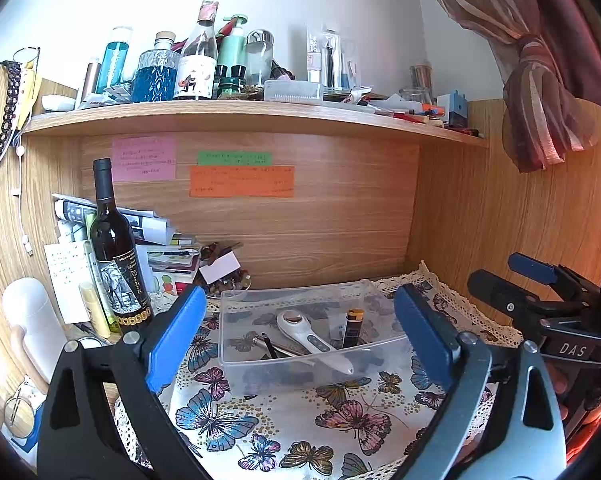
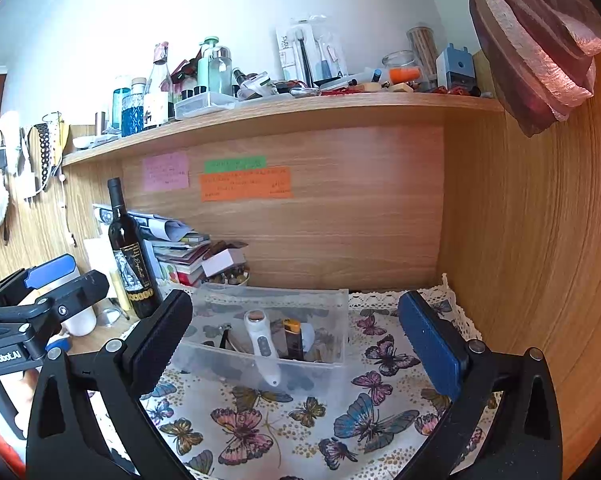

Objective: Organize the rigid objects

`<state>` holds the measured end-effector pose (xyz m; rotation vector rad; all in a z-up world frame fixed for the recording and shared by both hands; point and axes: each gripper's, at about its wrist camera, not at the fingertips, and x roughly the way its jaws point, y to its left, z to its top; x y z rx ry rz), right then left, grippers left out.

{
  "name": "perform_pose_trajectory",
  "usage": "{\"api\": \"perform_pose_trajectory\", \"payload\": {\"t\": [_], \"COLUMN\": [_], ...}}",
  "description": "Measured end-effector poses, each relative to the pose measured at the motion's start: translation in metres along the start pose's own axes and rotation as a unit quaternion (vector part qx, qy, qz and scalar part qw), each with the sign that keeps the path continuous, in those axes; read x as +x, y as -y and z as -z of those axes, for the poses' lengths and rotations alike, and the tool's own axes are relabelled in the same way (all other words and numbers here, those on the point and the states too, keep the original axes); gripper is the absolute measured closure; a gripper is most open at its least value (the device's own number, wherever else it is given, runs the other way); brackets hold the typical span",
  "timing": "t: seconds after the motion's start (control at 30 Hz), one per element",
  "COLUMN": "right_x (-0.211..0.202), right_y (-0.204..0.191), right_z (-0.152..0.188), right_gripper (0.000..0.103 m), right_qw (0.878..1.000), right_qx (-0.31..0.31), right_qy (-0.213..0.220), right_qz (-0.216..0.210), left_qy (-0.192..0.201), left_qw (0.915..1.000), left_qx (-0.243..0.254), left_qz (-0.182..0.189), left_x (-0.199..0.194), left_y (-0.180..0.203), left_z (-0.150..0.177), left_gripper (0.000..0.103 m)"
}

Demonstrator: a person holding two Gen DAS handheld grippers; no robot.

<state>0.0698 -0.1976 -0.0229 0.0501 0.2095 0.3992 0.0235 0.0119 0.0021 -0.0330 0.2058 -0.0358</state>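
Left wrist view: left gripper (image 1: 298, 334) and right gripper (image 2: 294, 342) spread wide, empty; massager (image 1: 314, 340), lighter (image 1: 353, 328) already inside clear bin (image 1: 260, 364); little left

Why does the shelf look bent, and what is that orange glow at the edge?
Left wrist view: the fisheye lens bows the straight shelf into an arc, and the corners go black; a reddish-orange glow tints the right edge. Right wrist view: the same bending, with the orange glow spreading over the right side panel. Both: even daylight, soft shadows, and the bin stays sharp.
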Motion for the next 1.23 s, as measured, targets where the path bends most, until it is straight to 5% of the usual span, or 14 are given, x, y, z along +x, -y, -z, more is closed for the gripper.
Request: {"api": "perform_pose_trajectory", "payload": {"t": [1.23], "right_x": [0.0069], "right_y": [-0.0033], "right_z": [0.0037], "right_gripper": [0.000], "right_qw": [1.000], "right_qx": [0.000], "right_qy": [-0.011], "right_qz": [0.000], "left_qy": [-0.008], "left_qw": [0.9999], "left_qx": [-0.005], "left_qz": [0.014], "left_x": [0.0034], "left_y": [-0.0003], "left_z": [0.0023], "left_gripper": [0.007]}}
